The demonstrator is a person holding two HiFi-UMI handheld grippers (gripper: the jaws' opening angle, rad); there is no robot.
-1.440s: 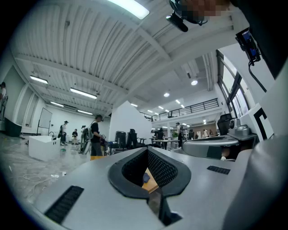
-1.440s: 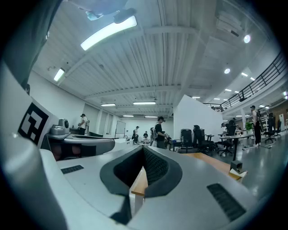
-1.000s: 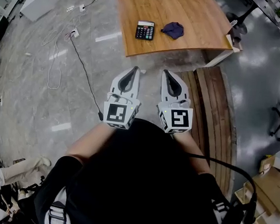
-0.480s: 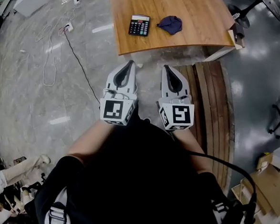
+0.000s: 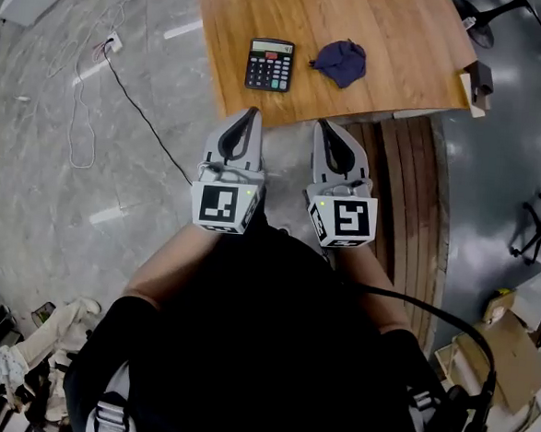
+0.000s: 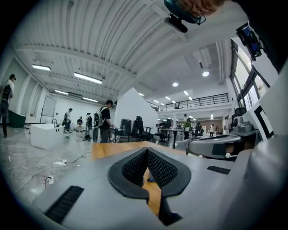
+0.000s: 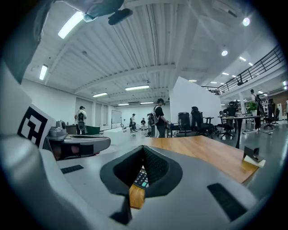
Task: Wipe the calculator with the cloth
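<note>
- Both white two-jaw tools, the left gripper [image 5: 252,113] and the right gripper [image 5: 320,125], were shut tight and empty, just short of the wooden table [image 5: 385,25].
- One black keypad calculator [image 5: 270,65] lay by the table's near edge, with the crumpled dark-blue cloth [image 5: 340,61] just to its right.
- Closed jaws might have shoved the cloth away or knocked the calculator off.

Bare strip seen along table [image 5: 400,81] near edge; open gap seen between calculator [image 5: 269,64] and cloth [image 5: 340,61]; wood behind both uncluttered.
</note>
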